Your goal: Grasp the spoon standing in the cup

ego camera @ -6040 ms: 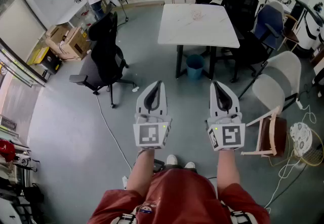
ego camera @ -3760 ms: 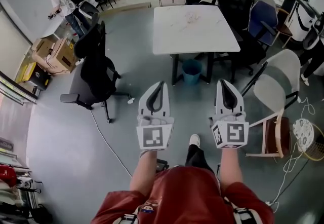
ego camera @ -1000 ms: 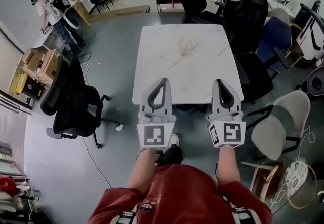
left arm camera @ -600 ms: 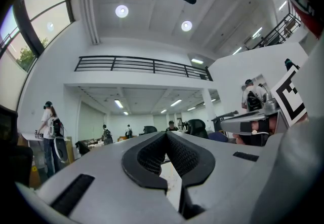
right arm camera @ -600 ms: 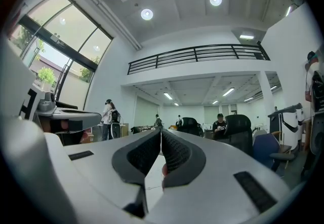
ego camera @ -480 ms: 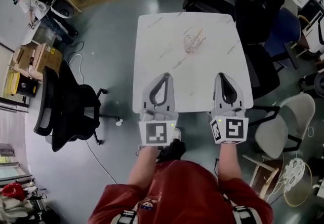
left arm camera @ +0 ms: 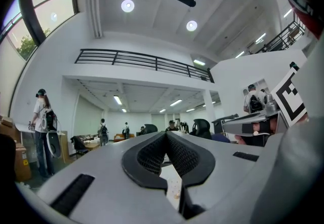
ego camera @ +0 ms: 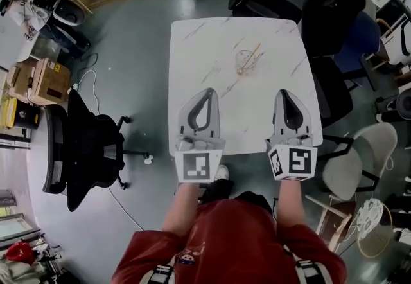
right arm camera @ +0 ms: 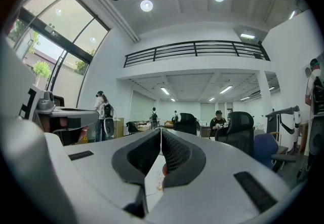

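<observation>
Recorded left tongs [ego camera: 208,92] and right tongs [ego camera: 283,92] both closed tip to tip, gripping nothing, held over near edge of white worktop [ego camera: 192,45]. Located spoon [ego camera: 252,56] leaning toward 1 o'clock in clear cup [ego camera: 243,62], at 1 o'clock from left tongs, 11 o'clock from right, apart from both.

No words, numbers, labels or brand marks are legible anywhere in these views.

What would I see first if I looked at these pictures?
Two big grey grippers, the left gripper and the right gripper, stick out side by side over the near edge of a white table. Farther along the table is a clear cup with a spoon in it.
</observation>
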{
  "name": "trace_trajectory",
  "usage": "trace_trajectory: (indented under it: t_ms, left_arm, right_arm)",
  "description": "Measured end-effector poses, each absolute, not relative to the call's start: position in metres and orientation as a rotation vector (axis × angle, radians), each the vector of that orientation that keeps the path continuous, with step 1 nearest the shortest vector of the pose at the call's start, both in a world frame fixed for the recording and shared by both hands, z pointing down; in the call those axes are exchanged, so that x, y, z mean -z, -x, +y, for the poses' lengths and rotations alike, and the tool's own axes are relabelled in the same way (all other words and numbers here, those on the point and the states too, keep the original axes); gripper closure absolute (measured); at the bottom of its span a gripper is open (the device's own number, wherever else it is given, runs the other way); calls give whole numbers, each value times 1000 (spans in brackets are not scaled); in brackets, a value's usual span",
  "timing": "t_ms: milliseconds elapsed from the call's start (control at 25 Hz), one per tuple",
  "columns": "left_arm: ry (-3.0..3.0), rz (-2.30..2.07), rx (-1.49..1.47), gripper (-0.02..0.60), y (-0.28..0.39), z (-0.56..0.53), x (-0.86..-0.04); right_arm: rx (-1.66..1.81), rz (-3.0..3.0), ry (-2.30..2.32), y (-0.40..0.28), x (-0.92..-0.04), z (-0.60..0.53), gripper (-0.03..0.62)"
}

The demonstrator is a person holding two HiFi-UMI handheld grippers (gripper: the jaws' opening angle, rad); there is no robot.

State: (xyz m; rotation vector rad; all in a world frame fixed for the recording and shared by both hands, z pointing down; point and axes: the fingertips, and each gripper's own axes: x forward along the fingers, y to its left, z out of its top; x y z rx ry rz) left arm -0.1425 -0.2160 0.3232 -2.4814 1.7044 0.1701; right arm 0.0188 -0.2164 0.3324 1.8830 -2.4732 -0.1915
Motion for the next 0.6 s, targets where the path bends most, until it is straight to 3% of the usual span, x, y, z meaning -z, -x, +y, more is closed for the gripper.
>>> trace_trajectory:
  t_ms: [600]
  left_arm:
    - [2390, 1619, -241, 572, 120, -268, -272]
  right_arm:
    - [292, -2526, -1953, -44, -294, -272, 579]
